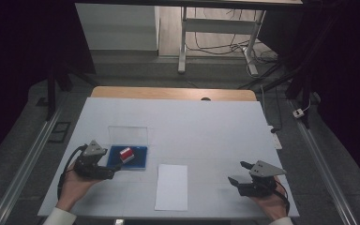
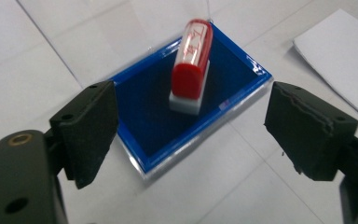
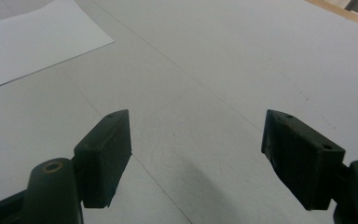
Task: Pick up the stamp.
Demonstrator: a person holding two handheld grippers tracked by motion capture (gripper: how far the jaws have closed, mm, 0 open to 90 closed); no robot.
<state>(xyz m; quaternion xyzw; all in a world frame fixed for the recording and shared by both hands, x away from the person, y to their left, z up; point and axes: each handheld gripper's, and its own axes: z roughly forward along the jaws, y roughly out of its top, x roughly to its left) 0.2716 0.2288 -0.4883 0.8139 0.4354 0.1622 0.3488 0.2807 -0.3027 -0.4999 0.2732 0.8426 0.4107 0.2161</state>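
The left gripper (image 2: 191, 135) hung just in front of the blue ink pad (image 2: 158, 135), jaws wide and empty. The red stamp (image 2: 192, 65) lay on the pad — its long side pointing away from the gripper. To grab it well, the jaws should probably close across its narrow sides. The right gripper (image 3: 196, 154) was wide too — holding nothing.

Black left claw (image 1: 114, 172), right claw (image 1: 240, 172); grey triangular top plates, brass screws, black cables; white sleeve cuffs
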